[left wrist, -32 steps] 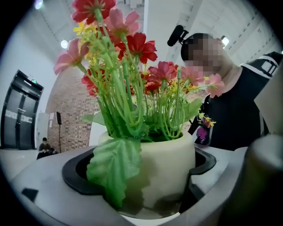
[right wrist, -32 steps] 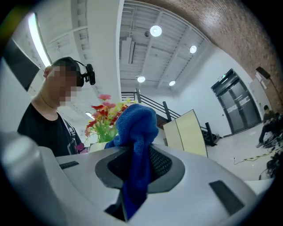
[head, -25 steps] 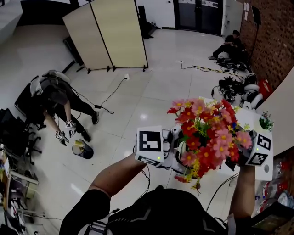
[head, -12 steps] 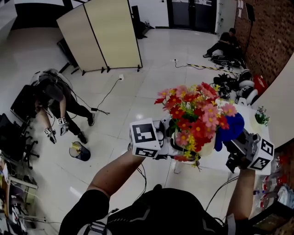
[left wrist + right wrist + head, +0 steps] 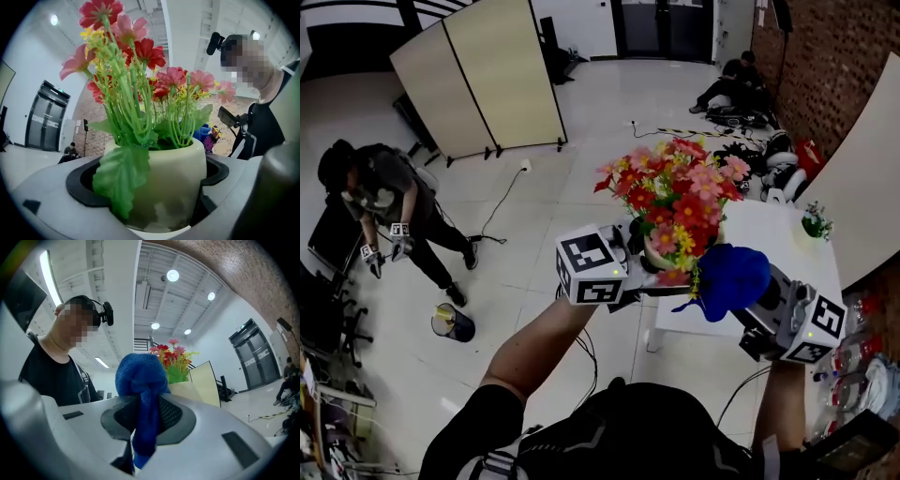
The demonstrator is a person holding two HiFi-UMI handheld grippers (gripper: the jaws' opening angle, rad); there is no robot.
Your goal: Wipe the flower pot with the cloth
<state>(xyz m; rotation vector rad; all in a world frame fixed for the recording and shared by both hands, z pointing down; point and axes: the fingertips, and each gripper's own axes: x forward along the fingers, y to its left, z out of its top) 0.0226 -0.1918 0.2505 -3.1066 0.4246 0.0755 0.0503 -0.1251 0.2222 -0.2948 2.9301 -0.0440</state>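
Observation:
A cream flower pot [image 5: 171, 185] full of red, pink and yellow flowers [image 5: 675, 195] is held up in the air, my left gripper [image 5: 157, 187] shut on its body. In the head view the left gripper [image 5: 623, 272] is at centre, with the pot mostly hidden behind blooms. My right gripper [image 5: 750, 300] is shut on a bunched blue cloth [image 5: 727, 279], which sits just right of and below the flowers, close to the pot. The right gripper view shows the cloth [image 5: 140, 385] pinched between the jaws, with the flowers [image 5: 171, 352] just beyond it.
A white table [image 5: 769, 248] stands below and behind the pot, with a small potted plant [image 5: 814, 223] at its far corner. On the floor are a folding screen [image 5: 478, 80], cables, a small bin [image 5: 452, 323] and a bending person [image 5: 384, 202]. Another person [image 5: 736, 80] sits by the brick wall.
The left gripper has carried the pot left and tilted it. The blue cloth has come out from behind the flowers, and the right gripper has swung in toward the pot.

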